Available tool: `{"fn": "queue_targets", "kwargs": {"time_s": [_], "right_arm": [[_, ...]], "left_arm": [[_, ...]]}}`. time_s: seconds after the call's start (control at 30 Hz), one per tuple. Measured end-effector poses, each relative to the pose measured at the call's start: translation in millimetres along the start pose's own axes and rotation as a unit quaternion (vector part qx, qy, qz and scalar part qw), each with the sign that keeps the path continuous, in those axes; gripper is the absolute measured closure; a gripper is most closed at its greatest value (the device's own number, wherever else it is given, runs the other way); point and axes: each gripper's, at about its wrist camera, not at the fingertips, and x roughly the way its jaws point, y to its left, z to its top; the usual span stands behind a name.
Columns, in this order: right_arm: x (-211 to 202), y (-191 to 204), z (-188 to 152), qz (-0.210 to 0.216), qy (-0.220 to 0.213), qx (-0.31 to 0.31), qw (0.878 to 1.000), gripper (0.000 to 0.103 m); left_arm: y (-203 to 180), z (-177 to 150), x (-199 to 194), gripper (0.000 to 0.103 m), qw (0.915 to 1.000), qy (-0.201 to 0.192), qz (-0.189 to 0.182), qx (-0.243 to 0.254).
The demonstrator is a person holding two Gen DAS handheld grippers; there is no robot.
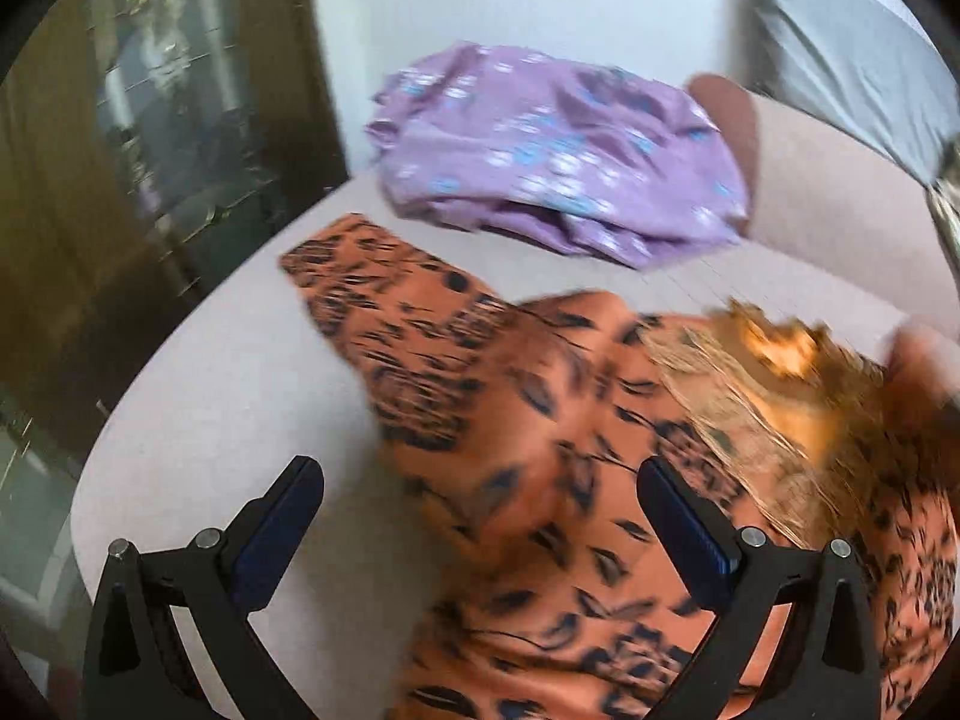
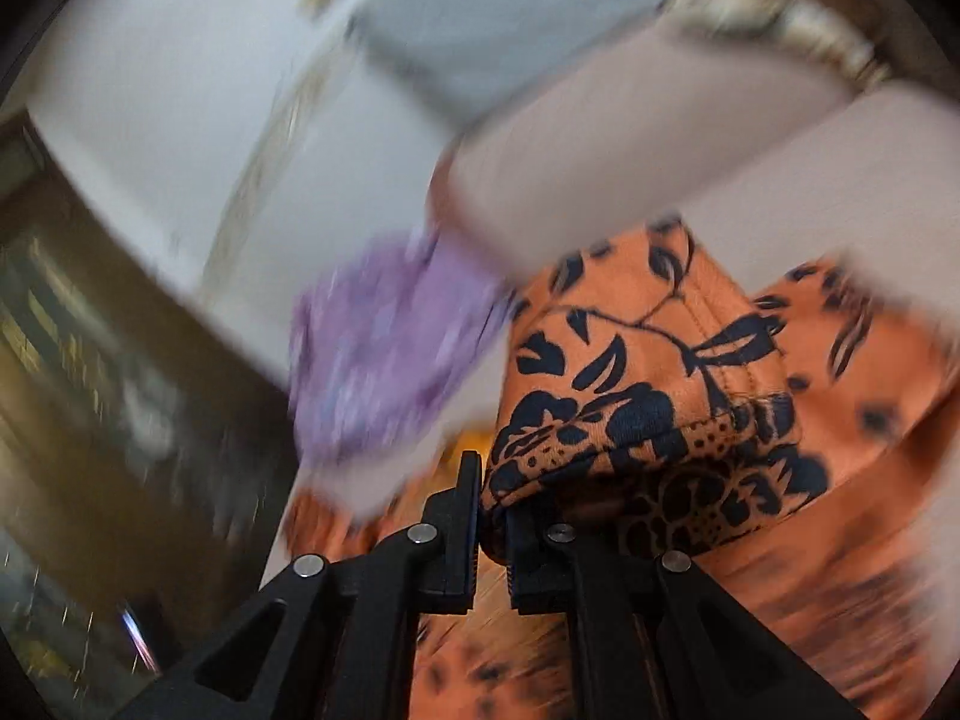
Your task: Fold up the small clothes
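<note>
An orange garment with a dark leaf print (image 1: 540,450) lies spread on a pale cushioned seat (image 1: 240,420). My left gripper (image 1: 480,480) is open above its left part, and the cloth runs between the two fingers without being held. My right gripper (image 2: 492,480) is shut on a hemmed edge of the orange garment (image 2: 630,396) and lifts it off the seat. A purple flowered garment (image 1: 552,150) lies bunched farther back, and it shows blurred in the right wrist view (image 2: 390,348).
The pale backrest cushion (image 1: 840,192) rises at the right, with a grey cushion (image 1: 852,48) above it. A dark wooden cabinet with glass (image 1: 150,150) stands off the seat's left edge. A white wall (image 1: 510,0) is behind.
</note>
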Motion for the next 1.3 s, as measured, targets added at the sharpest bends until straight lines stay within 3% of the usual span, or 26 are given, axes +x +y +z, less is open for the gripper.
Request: {"fn": "queue_targets", "kwargs": {"time_s": [0.13,0.23,0.27,0.33,0.37,0.47,0.57,0.6,0.63,0.67,0.73,0.8,0.87,0.9,0.93,1.03,1.1,1.13,1.17,1.23,1.3], "right_arm": [[84,34,-70,0.004,0.115,-0.003,0.993,0.088],[104,47,-109,0.032,0.187,-0.012,0.982,0.061],[101,49,-111,0.046,0.191,-0.016,0.980,0.041],[80,48,-103,0.072,0.172,-0.026,0.982,0.025],[66,46,-98,0.082,0.159,-0.033,0.983,0.021],[21,31,-82,0.086,0.134,-0.060,0.985,0.020],[-19,2,-62,0.011,0.086,-0.080,0.993,0.023],[-29,-13,-54,-0.009,0.073,-0.077,0.994,0.027],[-37,-31,-44,-0.032,0.059,-0.071,0.995,0.043],[-44,-48,-38,-0.057,0.049,-0.062,0.995,0.054],[-51,-81,-25,-0.084,0.035,-0.026,0.995,0.059],[-44,-111,-15,-0.096,0.039,0.018,0.994,0.060],[-29,-124,-8,-0.130,0.070,0.049,0.988,0.061],[-15,-128,-7,-0.146,0.090,0.047,0.984,0.063],[-12,-124,-5,-0.156,0.084,0.034,0.984,0.063],[-10,-104,1,-0.159,0.095,0.000,0.983,0.062],[-16,-91,1,-0.137,0.089,-0.013,0.987,0.058],[-21,-84,0,-0.133,0.079,-0.028,0.988,0.050],[-26,-76,0,-0.132,0.066,-0.045,0.988,0.042],[-35,-61,-3,-0.125,0.042,-0.075,0.988,0.038],[-39,-48,-9,-0.122,0.032,-0.099,0.987,0.037]], "left_arm": [[20,6,3,0.000,0.9997,-0.006,-0.001,-0.024],[32,8,5,0.000,0.9987,-0.001,-0.026,-0.045],[34,9,6,0.000,0.9980,0.001,-0.037,-0.051],[30,10,7,0.000,0.9966,0.001,-0.063,-0.054],[25,10,6,0.000,0.9960,-0.002,-0.075,-0.048],[0,7,-1,0.000,0.9936,-0.010,-0.111,-0.019],[-25,2,-6,0.000,0.9892,-0.005,-0.146,0.011],[-33,0,-7,0.000,0.9875,-0.006,-0.157,0.019],[-39,-2,-8,0.000,0.9866,-0.008,-0.161,0.024],[-45,-3,-7,0.000,0.9869,-0.010,-0.158,0.031],[-54,-5,1,0.000,0.9901,-0.004,-0.133,0.046],[-62,-10,22,0.000,0.9930,0.024,-0.102,0.054],[-67,-16,44,0.000,0.9937,0.062,-0.068,0.064],[-68,-19,52,0.000,0.9931,0.077,-0.058,0.067],[-69,-20,60,0.001,0.9922,0.090,-0.052,0.068],[-60,-13,54,0.001,0.9931,0.082,-0.064,0.054],[-41,1,32,0.001,0.9948,0.043,-0.088,0.027],[-30,9,22,0.001,0.9957,0.018,-0.090,0.015],[-17,16,14,0.001,0.9968,-0.007,-0.080,0.003],[13,29,7,0.001,0.9975,-0.048,-0.043,-0.029],[53,40,17,0.001,0.9956,-0.046,-0.022,-0.079]]}}
